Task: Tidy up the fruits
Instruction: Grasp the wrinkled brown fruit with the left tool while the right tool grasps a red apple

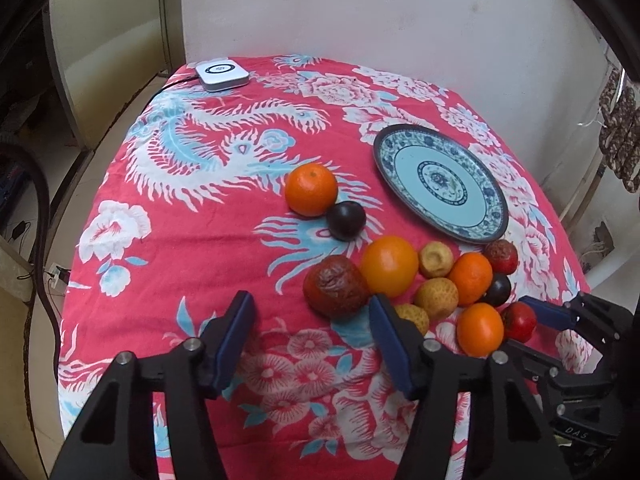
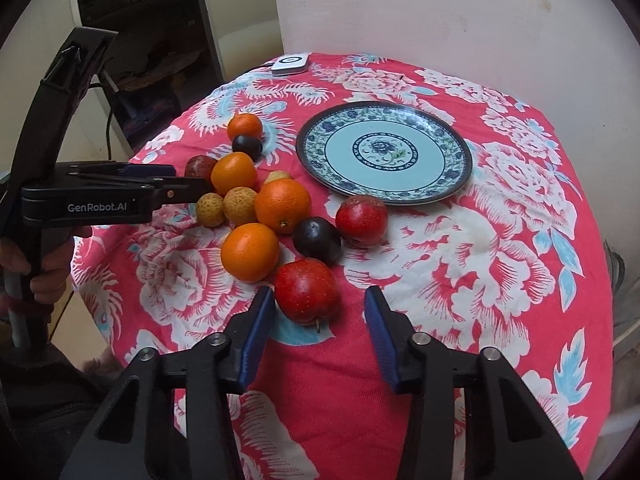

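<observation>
the fruits lie in a loose heap on the red flowered cloth (image 2: pixel 460 280) of the table, just beside the near-left rim of the blue-and-white plate (image 2: pixel 440 184), which holds nothing. nearest the right tongs (image 2: pixel 320 314) sits a red apple (image 2: pixel 307 290), its stem toward the camera; it lies between the two blue pads, closer to the left one, and the tongs stand wide open with nothing gripped. behind it are a dark plum (image 2: pixel 317 241), a second red fruit (image 2: pixel 361 220) and several oranges (image 2: pixel 250 252), with small tan, rough-skinned fruits (image 2: pixel 239 205) further left. one orange (image 1: pixel 311 189) and a dark plum (image 1: pixel 345 221) sit apart from the heap, touching each other. the left tongs (image 1: pixel 312 316) are also spread wide and empty, hovering by a wrinkled brown-red fruit (image 1: pixel 335 291). a small white device (image 1: pixel 222 73) rests at the table's far corner.
</observation>
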